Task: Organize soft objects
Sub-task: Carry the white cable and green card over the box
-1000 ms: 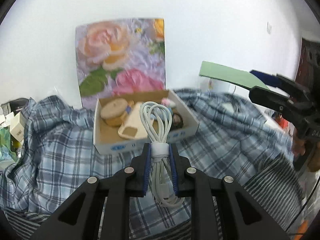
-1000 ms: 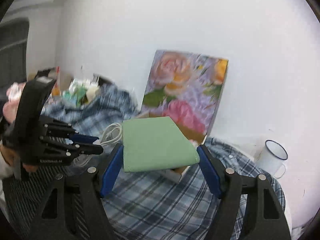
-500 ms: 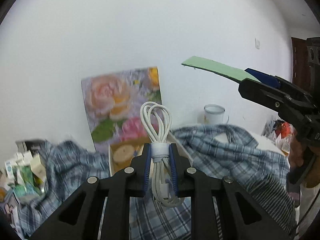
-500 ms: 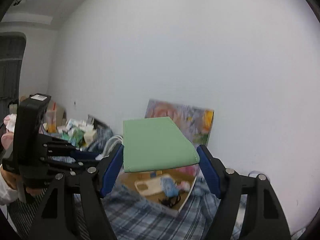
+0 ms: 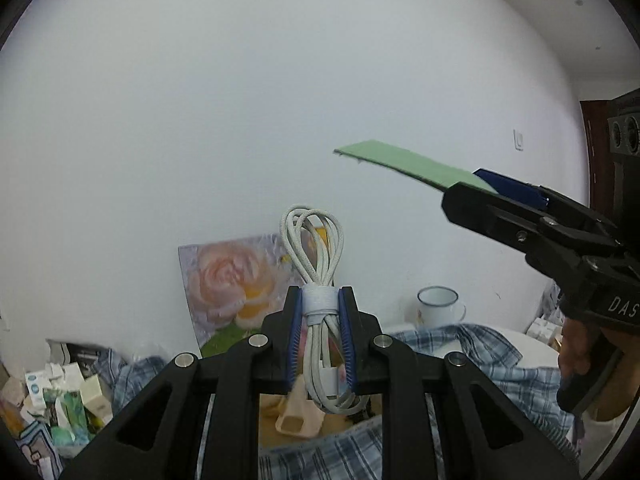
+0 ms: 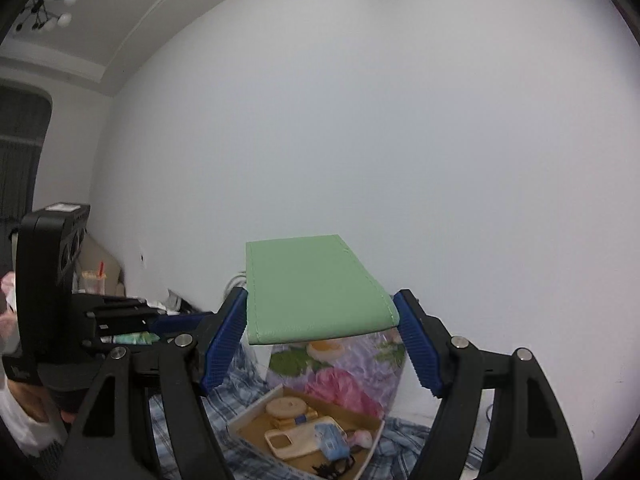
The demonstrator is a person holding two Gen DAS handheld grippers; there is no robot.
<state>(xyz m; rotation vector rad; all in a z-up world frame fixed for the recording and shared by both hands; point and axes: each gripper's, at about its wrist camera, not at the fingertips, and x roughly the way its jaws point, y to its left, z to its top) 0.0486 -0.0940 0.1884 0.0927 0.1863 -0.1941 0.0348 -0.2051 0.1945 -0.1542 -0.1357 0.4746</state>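
Note:
My left gripper (image 5: 319,334) is shut on a coiled white cable (image 5: 320,280) bound with a white strap, held upright high above the table. My right gripper (image 6: 320,336) is shut on a flat green pouch (image 6: 312,288), held level between the blue pads. The pouch also shows in the left wrist view (image 5: 404,162), with the right gripper at the far right. Below lies an open cardboard box (image 6: 308,436) holding a beige phone case (image 6: 292,442), a round beige item and a small blue pack.
A floral picture board (image 5: 232,280) leans on the white wall behind the box. A blue plaid cloth (image 5: 500,356) covers the table. A white enamel mug (image 5: 438,306) stands at the back right. Small boxes and packs (image 5: 60,396) pile at the left.
Both grippers have risen and tilted upward with their loads. The box and table have dropped toward the bottom of both views, and more wall and ceiling show.

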